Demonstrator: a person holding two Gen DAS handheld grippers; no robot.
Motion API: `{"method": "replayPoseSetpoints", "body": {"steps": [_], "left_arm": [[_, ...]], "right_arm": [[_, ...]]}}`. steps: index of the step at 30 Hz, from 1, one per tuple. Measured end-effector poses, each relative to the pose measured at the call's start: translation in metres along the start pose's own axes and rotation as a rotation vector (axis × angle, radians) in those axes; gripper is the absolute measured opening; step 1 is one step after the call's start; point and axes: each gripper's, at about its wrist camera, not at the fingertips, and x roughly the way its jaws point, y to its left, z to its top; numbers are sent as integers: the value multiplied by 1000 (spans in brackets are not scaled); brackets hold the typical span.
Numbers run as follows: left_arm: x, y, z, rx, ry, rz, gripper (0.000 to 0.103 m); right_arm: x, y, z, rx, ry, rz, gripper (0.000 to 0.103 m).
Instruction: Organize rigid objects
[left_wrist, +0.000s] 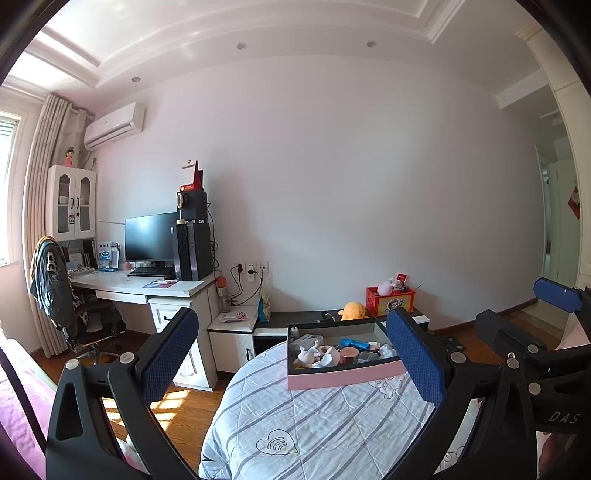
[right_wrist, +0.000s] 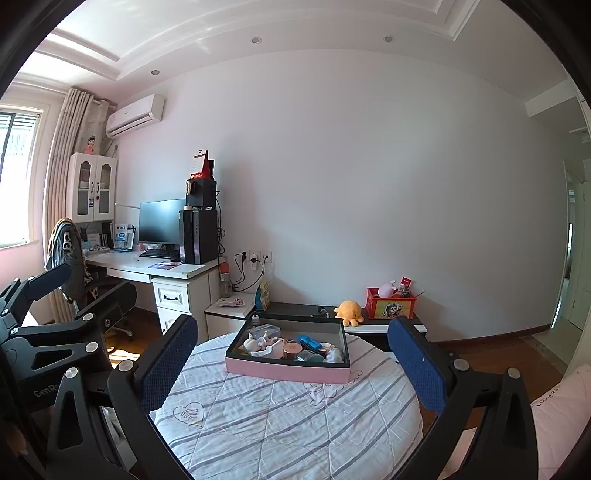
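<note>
A pink box (right_wrist: 288, 369) of small toys (right_wrist: 258, 341) sits at the bed's (right_wrist: 280, 424) far edge. Both tongs, left (left_wrist: 291, 354) and right (right_wrist: 291, 354), hover spread wide, holding nothing. Beyond stands a yellow plush (right_wrist: 348, 312).

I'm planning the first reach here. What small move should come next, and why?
Probably ease the right gripper forward toward the pink box. Both it and the left gripper are open, hold nothing and hang short of the box, which sits on the striped quilt with small items jumbled inside.
</note>
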Motion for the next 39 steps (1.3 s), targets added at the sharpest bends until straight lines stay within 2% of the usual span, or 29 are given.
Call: {"method": "replayPoseSetpoints", "body": {"steps": [27,33,39], "left_arm": [[-14,4,-2,-4,-3,3,103],[-23,7,-2,-13,-18,-7,103],[-23,5,0,-10,-17,-1,103]], "right_arm": [[-5,-1,-1,1,-8,-7,103],[-15,0,-4,6,-59,-28,103],[-18,3,-4,3,-69,-40,103]]}}
